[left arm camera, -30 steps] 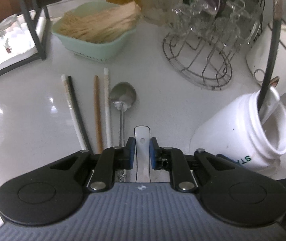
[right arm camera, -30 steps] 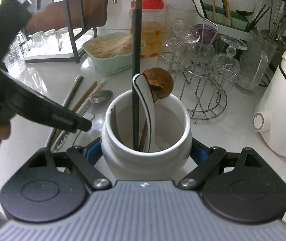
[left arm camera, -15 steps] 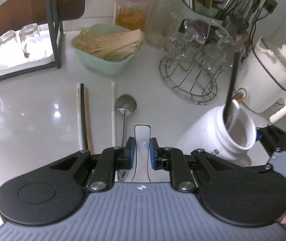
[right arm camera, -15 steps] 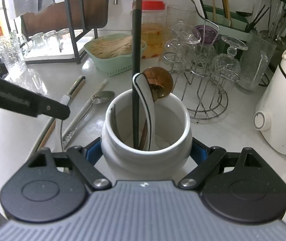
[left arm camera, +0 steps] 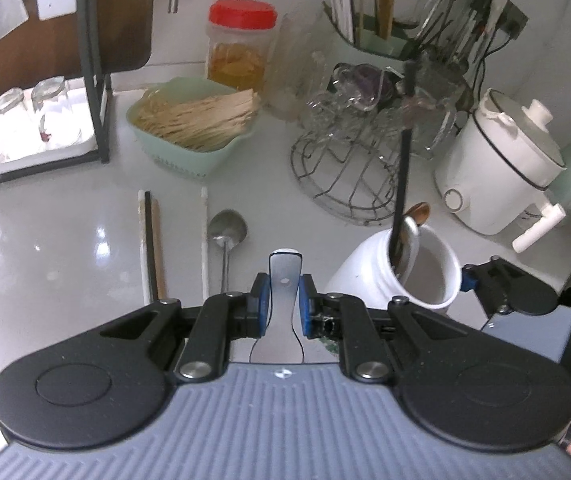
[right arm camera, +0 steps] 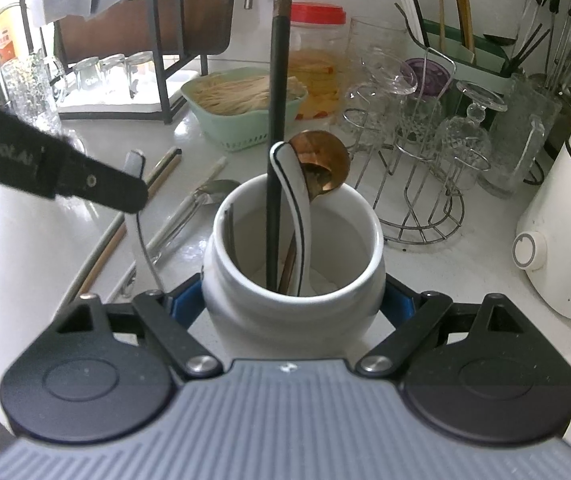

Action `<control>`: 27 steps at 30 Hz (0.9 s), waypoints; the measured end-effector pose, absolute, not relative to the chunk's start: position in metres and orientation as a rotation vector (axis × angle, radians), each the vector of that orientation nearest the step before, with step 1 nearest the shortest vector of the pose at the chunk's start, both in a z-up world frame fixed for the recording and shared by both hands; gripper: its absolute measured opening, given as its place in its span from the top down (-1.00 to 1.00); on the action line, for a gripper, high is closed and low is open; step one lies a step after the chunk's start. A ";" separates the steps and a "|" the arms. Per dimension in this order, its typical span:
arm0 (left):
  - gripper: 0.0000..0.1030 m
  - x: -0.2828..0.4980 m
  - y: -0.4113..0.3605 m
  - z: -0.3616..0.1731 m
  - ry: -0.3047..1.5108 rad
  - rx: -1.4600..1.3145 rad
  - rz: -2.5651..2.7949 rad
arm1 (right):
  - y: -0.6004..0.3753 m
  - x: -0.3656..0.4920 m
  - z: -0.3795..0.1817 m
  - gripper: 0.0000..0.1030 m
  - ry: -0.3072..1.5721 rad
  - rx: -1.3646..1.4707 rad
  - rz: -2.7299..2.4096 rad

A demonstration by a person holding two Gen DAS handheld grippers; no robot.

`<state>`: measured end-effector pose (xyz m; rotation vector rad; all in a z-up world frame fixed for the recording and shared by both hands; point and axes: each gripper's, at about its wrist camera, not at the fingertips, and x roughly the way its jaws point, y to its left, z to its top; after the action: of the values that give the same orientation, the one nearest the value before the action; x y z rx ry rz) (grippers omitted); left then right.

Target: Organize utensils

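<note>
The left tool [right arm camera: 125, 196], seen from the right wrist, carries pale lettering along its black arm; it reads roughly "Robot.AI", with the start cut off at the picture's edge. A red and white packet [right arm camera: 5, 46] far left on the desk [right arm camera: 465, 272] bears printed characters, too small to read. No other text can be read.

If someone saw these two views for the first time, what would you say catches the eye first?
Most striking is the white jar clamped between the right gripper pads at centre, with a white ceramic spoon, a copper spoon and a tall black chopstick standing in it. In the left wrist view, the left gripper pinches a flat white spoon handle above the counter. Beyond it lie loose chopsticks and a metal spoon.
</note>
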<state>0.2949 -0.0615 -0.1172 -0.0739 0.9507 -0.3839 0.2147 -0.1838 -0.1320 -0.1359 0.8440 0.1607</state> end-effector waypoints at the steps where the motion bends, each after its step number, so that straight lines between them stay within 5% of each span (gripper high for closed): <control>1: 0.66 0.294 -0.062 -0.115 0.947 -0.075 -0.388 | -0.184 0.214 -0.132 -0.78 0.842 -0.136 0.160; 3: 0.67 0.293 -0.063 -0.111 0.941 -0.075 -0.397 | -0.183 0.214 -0.132 -0.78 0.839 -0.137 0.158; 4: 1.00 0.293 -0.064 -0.109 0.938 -0.074 -0.401 | -0.183 0.214 -0.133 -0.78 0.837 -0.137 0.157; 27: 0.98 0.333 -0.049 -0.142 1.005 -0.094 -0.399 | -0.184 0.215 -0.131 -0.77 0.841 -0.128 0.152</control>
<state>0.3334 -0.0488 -0.1420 -0.0942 1.0045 -0.3988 0.2145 -0.1838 -0.1312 -0.1280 0.8407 0.1519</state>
